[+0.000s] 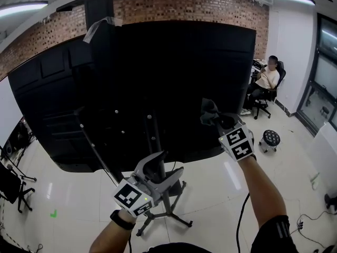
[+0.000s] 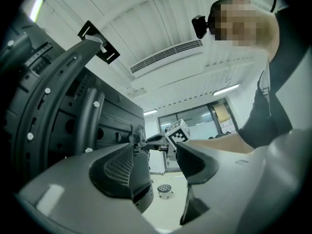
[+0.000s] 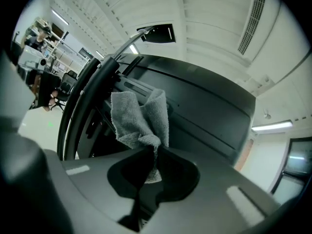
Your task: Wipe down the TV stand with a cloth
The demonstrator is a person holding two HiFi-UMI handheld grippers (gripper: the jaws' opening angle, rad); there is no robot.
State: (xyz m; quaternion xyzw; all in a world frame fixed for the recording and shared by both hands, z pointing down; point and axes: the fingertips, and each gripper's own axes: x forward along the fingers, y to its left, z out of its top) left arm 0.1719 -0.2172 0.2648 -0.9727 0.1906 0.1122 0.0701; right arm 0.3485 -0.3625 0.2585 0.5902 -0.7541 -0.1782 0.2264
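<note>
Nearest the person, the left gripper (image 2: pixel 158 155) hangs low with its jaws standing apart and nothing between them; only the room shows through the gap. Just past it, the wheeled foot of the TV stand (image 1: pixel 167 205) splays out over the glossy white floor (image 1: pixel 216 188), and its post rises against the back of the screen.

Higher and to the right, the right gripper (image 3: pixel 152 155) is clamped on a grey terry cloth (image 3: pixel 138 117), pinched at its bunched lower part so that two loose folds stand up above the jaws. The cloth is held up by the lower right of the black television back (image 1: pixel 174 73), right of the post; whether it touches the panel cannot be made out.

The cloth looks light, soft and limp, so it will likely drape and fold around a post or bracket, and a grip on a gathered bunch, as here, should keep it from slipping. The stand is on castors and may roll under a hard push.

Farther off are a small round stool (image 1: pixel 270 137), a seated person (image 1: pixel 267 80) and a brick wall (image 1: pixel 200 7).
</note>
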